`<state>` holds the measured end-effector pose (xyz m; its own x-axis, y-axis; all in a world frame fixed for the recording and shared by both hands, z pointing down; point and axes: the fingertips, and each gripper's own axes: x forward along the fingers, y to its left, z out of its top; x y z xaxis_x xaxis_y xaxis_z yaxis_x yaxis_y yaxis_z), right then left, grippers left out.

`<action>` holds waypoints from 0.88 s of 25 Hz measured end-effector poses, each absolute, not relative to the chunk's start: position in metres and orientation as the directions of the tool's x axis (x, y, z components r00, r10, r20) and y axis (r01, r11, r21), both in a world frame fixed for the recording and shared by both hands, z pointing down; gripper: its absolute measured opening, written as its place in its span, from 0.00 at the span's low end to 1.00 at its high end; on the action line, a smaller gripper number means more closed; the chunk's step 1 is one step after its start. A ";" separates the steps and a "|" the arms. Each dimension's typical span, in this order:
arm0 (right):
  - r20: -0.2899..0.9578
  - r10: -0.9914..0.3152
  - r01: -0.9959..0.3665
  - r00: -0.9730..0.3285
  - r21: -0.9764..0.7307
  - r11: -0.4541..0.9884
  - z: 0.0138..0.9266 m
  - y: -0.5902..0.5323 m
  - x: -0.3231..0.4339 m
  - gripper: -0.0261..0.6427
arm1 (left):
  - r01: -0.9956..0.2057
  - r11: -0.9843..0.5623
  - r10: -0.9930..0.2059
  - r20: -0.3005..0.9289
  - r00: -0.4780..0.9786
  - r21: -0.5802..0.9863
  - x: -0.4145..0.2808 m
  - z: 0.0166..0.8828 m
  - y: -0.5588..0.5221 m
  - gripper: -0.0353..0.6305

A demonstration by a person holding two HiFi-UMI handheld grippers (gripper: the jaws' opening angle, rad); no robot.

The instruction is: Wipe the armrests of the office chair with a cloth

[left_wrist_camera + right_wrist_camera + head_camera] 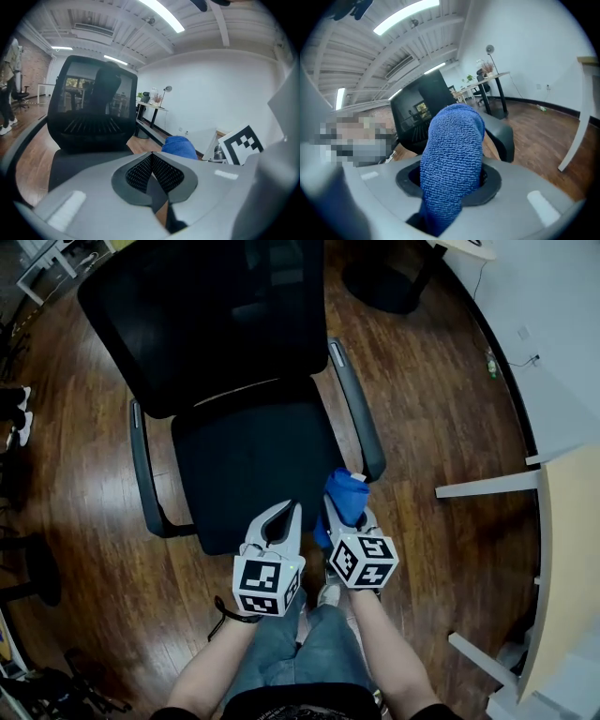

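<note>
Two jaws of the left gripper (pixel 152 158) are pressed together, with nothing between them. The right gripper (pixel 346 517), just beside it, has its jaws closed on a blue terry cloth (pixel 452 159), which stands up between them. Just ahead of these jaws is one dark armrest (pixel 361 423) of the black mesh-backed office chair (pixel 239 442).

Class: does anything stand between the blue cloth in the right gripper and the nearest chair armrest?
Nothing visible does. The cloth, clamped in the right gripper, sits just short of the front end of the armrest, with only open air between them.
</note>
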<state>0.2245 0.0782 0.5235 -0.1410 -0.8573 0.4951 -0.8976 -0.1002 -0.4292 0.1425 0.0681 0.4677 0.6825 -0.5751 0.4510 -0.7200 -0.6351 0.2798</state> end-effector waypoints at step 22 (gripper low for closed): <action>0.144 -0.895 -0.900 -0.422 -0.189 0.394 0.259 0.192 0.165 0.23 | -0.832 -0.521 -0.805 0.212 0.554 0.191 0.106 0.274 0.193 0.06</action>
<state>0.1648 0.1917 0.2589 -0.4220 -0.8951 0.1435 -0.8995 0.3937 -0.1894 0.1064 0.1929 0.2736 0.5535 -0.8055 0.2117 -0.8317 -0.5213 0.1913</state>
